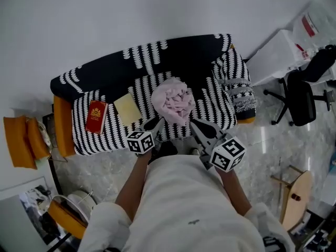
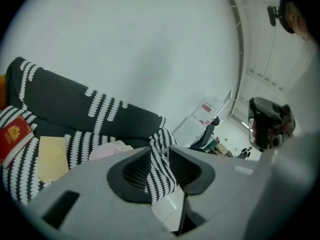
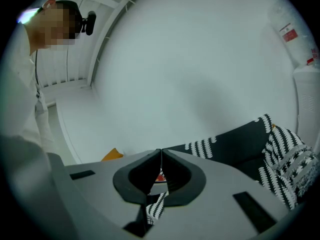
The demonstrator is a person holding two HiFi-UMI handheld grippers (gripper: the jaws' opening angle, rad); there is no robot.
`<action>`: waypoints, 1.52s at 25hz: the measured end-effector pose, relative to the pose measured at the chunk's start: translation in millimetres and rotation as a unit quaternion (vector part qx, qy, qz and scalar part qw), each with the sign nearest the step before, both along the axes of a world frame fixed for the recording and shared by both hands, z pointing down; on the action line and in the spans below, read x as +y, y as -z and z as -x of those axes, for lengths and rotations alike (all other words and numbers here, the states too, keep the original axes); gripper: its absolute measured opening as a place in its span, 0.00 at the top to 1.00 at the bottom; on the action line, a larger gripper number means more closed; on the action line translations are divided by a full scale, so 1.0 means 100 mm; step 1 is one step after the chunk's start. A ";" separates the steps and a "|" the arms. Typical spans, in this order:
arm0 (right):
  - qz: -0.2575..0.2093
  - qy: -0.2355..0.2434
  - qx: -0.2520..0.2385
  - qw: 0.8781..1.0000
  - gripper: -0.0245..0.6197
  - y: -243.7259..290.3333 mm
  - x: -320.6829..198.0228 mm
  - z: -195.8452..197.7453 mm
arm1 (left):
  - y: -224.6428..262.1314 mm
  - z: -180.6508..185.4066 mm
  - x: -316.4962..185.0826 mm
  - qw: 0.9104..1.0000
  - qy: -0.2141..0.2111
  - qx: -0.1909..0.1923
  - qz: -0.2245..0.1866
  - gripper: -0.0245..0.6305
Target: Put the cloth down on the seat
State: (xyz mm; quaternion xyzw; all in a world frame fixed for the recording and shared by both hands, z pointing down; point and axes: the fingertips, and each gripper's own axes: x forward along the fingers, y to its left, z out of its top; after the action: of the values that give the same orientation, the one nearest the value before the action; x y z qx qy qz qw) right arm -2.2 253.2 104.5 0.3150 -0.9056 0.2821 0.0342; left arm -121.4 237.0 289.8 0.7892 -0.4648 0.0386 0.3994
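A crumpled pink cloth lies on the seat of the black-and-white patterned sofa, near its middle. My left gripper hovers at the cloth's near left edge; whether it touches the cloth I cannot tell. In the left gripper view the left gripper has a narrow gap between its jaws with nothing in it, and the cloth shows just beyond on the left. My right gripper is at the cloth's near right side. The right gripper is shut, tips together, holding nothing.
A red booklet and a yellow pad lie on the seat's left part. A patterned pillow leans at the right arm. Orange cushions sit to the left, and an office chair and white bags to the right.
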 end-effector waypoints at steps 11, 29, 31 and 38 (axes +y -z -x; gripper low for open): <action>-0.013 0.063 0.002 0.998 0.95 -0.04 0.78 -0.66 | 0.64 -0.87 0.77 0.995 -0.028 -0.082 -0.050 0.88; -0.021 0.179 -0.046 0.983 0.95 0.00 1.63 -0.88 | 1.53 -1.51 1.88 0.984 0.032 -0.105 -0.139 0.93; -0.027 0.178 -0.038 0.983 0.95 0.00 1.65 -0.86 | 1.60 -1.48 1.96 0.983 0.034 -0.105 -0.149 0.93; -0.030 0.169 -0.038 0.984 0.95 -0.04 1.75 -0.69 | 1.72 -1.34 2.17 0.980 0.027 -0.102 -0.167 0.94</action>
State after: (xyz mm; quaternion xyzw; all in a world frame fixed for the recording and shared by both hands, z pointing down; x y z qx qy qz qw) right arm 66.9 427.8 108.5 0.1476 -0.9544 0.2569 0.0370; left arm 12.5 454.4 118.3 0.8241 -0.5240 0.0298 0.2132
